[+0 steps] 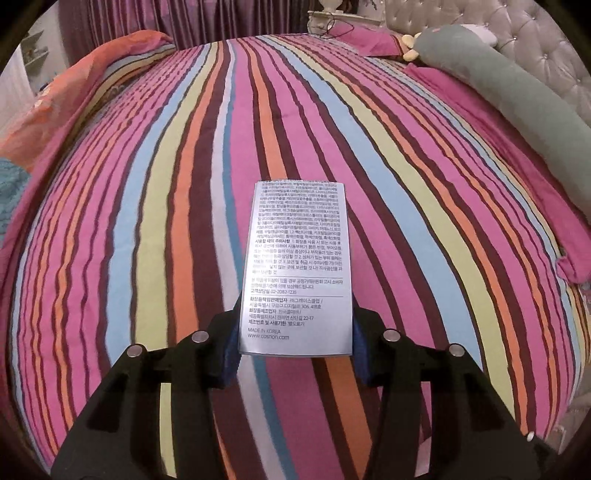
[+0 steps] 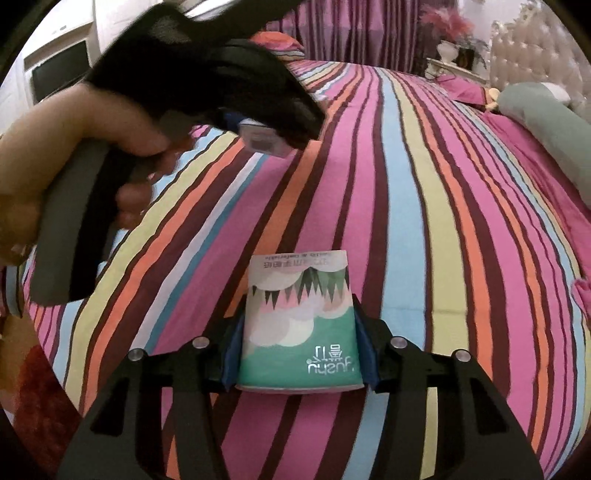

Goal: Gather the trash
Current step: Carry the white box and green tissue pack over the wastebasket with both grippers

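Bedding fills both views: a striped cover (image 1: pixel 155 206) in pink, maroon, orange, pale blue and yellow-green lies over the bed, its stripes running away from the cameras toward the headboard. Nearest in the left wrist view, the left hand-held gripper (image 1: pixel 295 343) is clenched on a silver-grey box (image 1: pixel 297 266) printed with dense black text; the blue pads press its two long sides near the lower end, and the box projects forward above the cover. Nearest in the right wrist view, the right hand-held gripper (image 2: pixel 298 362) is clenched on a paper cup (image 2: pixel 299 325) with a green, pink and white pattern, held with its printed lettering upside down; the pads touch both sides of the cup. Further up in that view, a hand (image 2: pixel 92 147) grips the handle of the left hand-held gripper, with the box end visible between its fingers. At the far left edge of the bed lies an orange pillow (image 1: pixel 110 70). At the far right lies a long grey-green bolster (image 1: pixel 517 110) beside a pink sheet (image 1: pixel 491 155). Behind these stands a tufted pale headboard (image 1: pixel 546 40). Purple curtains (image 1: pixel 177 22) hang across the rear wall. A white bedside stand (image 2: pixel 454 70) sits beside the headboard.
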`<state>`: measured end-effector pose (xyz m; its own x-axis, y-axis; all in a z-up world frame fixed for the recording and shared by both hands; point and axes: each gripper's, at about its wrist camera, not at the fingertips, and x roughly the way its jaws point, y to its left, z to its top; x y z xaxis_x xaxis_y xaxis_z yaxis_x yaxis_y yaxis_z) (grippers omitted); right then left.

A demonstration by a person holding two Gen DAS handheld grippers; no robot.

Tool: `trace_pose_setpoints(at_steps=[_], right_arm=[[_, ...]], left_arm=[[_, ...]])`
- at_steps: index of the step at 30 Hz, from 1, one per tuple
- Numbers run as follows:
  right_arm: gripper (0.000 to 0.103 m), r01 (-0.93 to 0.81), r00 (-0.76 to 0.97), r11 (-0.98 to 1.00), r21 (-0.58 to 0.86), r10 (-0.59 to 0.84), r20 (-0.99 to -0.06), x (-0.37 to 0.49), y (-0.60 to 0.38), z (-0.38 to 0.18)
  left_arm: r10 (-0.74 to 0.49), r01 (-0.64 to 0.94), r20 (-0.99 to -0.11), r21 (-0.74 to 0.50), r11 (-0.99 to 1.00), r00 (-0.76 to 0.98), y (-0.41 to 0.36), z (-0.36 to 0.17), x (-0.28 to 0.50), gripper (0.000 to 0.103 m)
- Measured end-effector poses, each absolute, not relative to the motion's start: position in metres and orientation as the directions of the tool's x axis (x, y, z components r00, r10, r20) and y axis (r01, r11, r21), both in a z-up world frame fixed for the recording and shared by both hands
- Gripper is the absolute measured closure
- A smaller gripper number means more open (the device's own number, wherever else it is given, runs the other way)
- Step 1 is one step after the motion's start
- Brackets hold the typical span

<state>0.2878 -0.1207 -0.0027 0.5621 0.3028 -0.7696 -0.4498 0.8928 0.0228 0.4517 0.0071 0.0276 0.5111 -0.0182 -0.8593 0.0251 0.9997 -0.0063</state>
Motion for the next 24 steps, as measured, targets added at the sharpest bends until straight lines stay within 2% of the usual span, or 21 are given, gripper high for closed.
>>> trace_pose_setpoints(at_steps=[12,24], right_arm=[[0.055,-0.320,0.559,0.941,0.110,0.281,-0.780,0.246,-0.169,0.005],[0.055,-0.277,0.544,0.947,0.164,0.295,-0.786,0.188,-0.189,0.010]], left_arm=[[-0.057,0.034,-0.849,-0.046,0.998,0.525,0.022,0.042,0.351,0.056],[-0.091,0.099,-0.846,-0.046,0.994,0.526,0.024,0.042,0.227,0.056]])
